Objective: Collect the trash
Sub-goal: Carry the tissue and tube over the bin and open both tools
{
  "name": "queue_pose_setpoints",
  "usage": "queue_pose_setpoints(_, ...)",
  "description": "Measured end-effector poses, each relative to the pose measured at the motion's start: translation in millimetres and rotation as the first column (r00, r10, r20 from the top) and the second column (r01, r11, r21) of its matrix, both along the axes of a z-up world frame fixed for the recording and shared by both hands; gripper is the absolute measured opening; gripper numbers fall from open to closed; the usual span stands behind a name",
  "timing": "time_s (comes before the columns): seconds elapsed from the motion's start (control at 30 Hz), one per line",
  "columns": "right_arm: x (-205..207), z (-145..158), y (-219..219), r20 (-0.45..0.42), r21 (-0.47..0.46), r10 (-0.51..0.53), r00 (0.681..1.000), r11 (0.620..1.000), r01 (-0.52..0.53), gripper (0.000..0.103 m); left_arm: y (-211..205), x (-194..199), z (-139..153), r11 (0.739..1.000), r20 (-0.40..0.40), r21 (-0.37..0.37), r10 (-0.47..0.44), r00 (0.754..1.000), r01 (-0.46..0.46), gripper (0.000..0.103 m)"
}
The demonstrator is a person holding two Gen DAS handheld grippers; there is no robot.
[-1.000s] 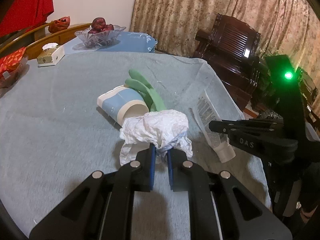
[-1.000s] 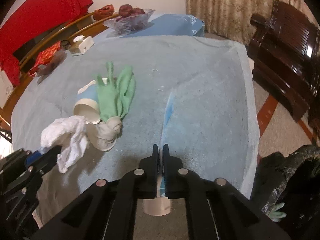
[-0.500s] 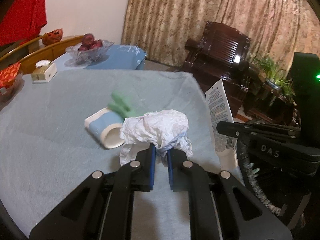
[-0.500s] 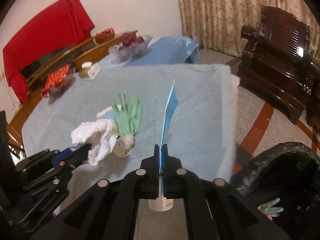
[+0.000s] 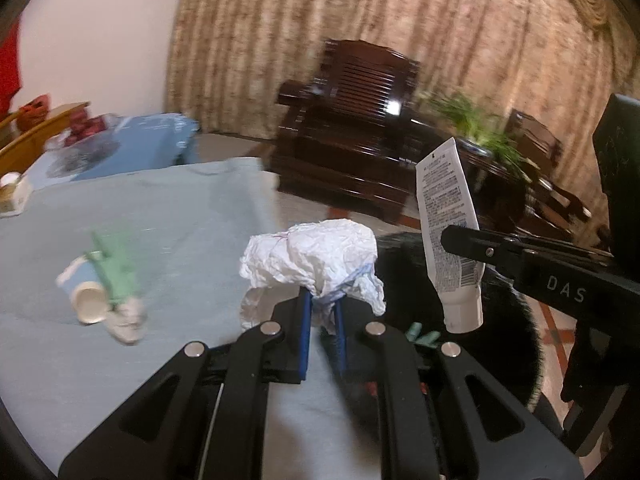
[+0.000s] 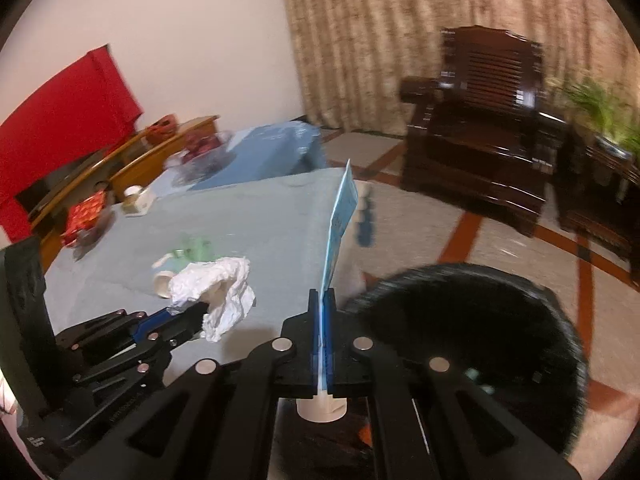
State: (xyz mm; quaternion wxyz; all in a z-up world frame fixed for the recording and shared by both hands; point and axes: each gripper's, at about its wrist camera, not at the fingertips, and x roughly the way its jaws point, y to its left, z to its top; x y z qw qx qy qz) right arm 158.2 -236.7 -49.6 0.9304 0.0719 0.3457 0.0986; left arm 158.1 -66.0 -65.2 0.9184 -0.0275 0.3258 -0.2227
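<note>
The counter (image 5: 168, 216), draped in a pale blue-grey cloth, is ending at a rounded edge, and past it open tiled floor (image 6: 492, 240) with red stripes is stretching toward a dark carved wooden armchair (image 6: 480, 128). A black trash bag (image 6: 472, 320) is gaping just beyond that edge, below both tools, with a bit of green already lying inside it.

The left tool (image 5: 321, 312) is pinching a crumpled white paper wad (image 5: 312, 256) between its blue pads, the wad bulging above the narrow jaws over the counter's rim. The right tool (image 6: 321, 312) is clamping a flattened white-and-blue tube (image 6: 340, 220) edge-on, jaws closed tight on it, the cap (image 6: 320, 406) pointing down and the crimped end standing up; in the left wrist view the same tube is showing its printed back.

Behind on the cloth, a blue and white paper cup (image 5: 86, 292) is lying on its side with a green glove (image 5: 116, 264) draped across it, both well apart from the tools. Farther back a glass bowl of dark fruit (image 5: 84, 140) is sitting by a wooden rail, blurred. Patterned beige curtains (image 5: 400, 40) are covering the far wall, a potted green plant (image 5: 476, 120) is standing beside the armchair, and a red cloth (image 6: 60, 120) is hanging at the left.
</note>
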Motion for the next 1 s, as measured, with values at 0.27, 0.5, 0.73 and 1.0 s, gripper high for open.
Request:
queue_pose_setpoints(0.27, -26, -28, -79, -0.05, 0.001, -0.154, 0.987, 0.988, 0.154, 0.002, -72, 3, -19, 0.993, -0.041, 0.01, -0.115, 0.992, 0.116, 0.01)
queue_pose_setpoints(0.5, -32, -57, -115, -0.104, -0.008, -0.218, 0.97, 0.976, 0.218, 0.002, -117, 10, -38, 0.981, -0.067, 0.031, -0.187, 0.98, 0.189, 0.01)
queue_pose_setpoints(0.73, -29, -78, -134, -0.14, -0.025, -0.248, 0.959, 0.969, 0.247, 0.002, -136, 17, -55, 0.97, -0.094, 0.032, -0.237, 0.967, 0.241, 0.015)
queue_pose_setpoints(1.0, -35, -85, -146, -0.147, -0.027, -0.3, 0.943, 0.954, 0.299, 0.053, -125, 13, -62, 0.963, -0.117, 0.019, -0.263, 0.958, 0.267, 0.07)
